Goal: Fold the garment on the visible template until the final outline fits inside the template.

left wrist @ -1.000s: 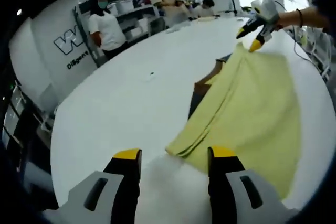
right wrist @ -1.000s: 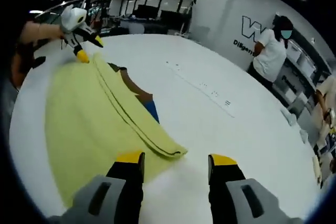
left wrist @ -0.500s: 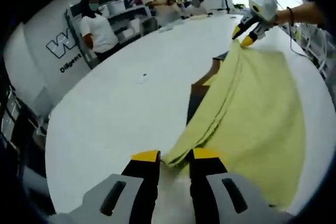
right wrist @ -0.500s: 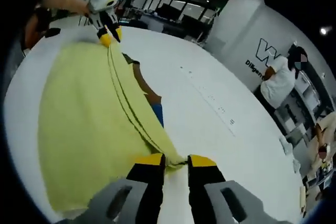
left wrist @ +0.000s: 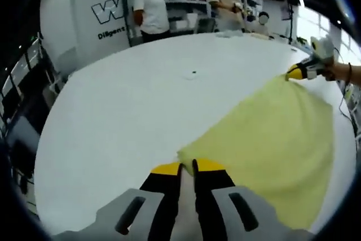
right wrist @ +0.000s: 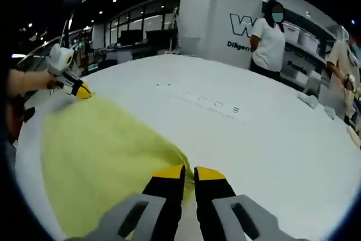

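Note:
A yellow garment (left wrist: 271,134) lies spread across the white table (left wrist: 124,117), stretched between my two grippers. In the left gripper view, my left gripper (left wrist: 186,167) is at the bottom, shut on the garment's near corner. My right gripper (left wrist: 299,71) pinches the far corner at the right of that view, held by a hand. In the right gripper view, my right gripper (right wrist: 189,171) is shut on the garment (right wrist: 107,145) at its near corner. My left gripper (right wrist: 79,90) holds the opposite corner at the left. The cloth hides whatever lies under it.
Several people stand by white shelves (left wrist: 180,4) beyond the table's far edge; one in a white shirt (right wrist: 269,38) stands before a lettered wall. Small dark marks (right wrist: 217,104) dot the table (right wrist: 271,139). Bare table surface stretches to the left in the left gripper view.
Both grippers went from open to shut on the ends of the garment's folded edge. The cloth now lies spread flat, and the brown and blue piece beside it is covered.

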A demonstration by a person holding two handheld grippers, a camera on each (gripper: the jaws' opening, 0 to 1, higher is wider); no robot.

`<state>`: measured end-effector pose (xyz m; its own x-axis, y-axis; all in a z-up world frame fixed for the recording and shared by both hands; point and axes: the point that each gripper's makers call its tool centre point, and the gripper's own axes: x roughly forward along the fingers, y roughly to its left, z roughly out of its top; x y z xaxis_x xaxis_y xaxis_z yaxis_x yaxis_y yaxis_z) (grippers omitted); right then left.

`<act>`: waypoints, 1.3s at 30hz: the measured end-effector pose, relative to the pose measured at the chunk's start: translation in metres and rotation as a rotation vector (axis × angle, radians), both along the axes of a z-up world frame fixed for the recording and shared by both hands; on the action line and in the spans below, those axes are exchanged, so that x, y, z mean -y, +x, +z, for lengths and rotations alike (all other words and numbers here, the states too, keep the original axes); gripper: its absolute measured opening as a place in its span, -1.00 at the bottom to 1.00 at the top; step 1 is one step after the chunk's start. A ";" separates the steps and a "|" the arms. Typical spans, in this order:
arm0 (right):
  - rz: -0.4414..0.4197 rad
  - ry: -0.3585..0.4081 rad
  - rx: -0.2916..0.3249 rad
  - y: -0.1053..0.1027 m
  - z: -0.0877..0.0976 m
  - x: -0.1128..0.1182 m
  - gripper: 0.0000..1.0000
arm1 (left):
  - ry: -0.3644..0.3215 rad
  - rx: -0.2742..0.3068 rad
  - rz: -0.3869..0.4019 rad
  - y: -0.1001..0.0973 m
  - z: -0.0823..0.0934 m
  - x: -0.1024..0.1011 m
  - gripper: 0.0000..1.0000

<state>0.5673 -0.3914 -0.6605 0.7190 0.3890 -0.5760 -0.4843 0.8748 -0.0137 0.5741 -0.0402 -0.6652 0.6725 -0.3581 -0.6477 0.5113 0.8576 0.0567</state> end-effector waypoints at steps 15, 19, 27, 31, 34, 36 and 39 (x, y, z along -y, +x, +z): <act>-0.138 0.220 -0.145 -0.027 0.020 -0.005 -0.08 | -0.123 -0.013 0.099 -0.015 0.033 -0.002 0.13; -0.120 0.241 -0.149 -0.041 0.029 -0.012 0.07 | -0.156 -0.013 0.100 -0.026 0.039 0.002 0.25; -0.056 0.254 -0.169 -0.077 0.034 -0.022 0.24 | -0.196 -0.022 0.066 -0.065 0.042 0.008 0.34; -0.044 0.259 -0.177 -0.093 0.035 -0.023 0.26 | -0.164 -0.032 0.063 -0.085 0.037 0.006 0.30; -0.044 0.275 -0.170 -0.104 0.040 -0.023 0.26 | -0.165 -0.029 0.057 -0.095 0.037 0.005 0.30; -0.037 0.274 -0.168 -0.110 0.041 -0.023 0.27 | -0.170 -0.031 0.048 -0.102 0.037 0.005 0.30; -0.017 0.273 -0.168 -0.123 0.043 -0.025 0.28 | -0.166 -0.022 0.030 -0.113 0.039 0.006 0.30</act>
<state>0.4439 -0.3660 -0.6176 0.6306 0.5340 -0.5632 -0.4450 0.8433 0.3014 0.4606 -0.0465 -0.6261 0.6705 -0.4417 -0.5960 0.4851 0.8689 -0.0982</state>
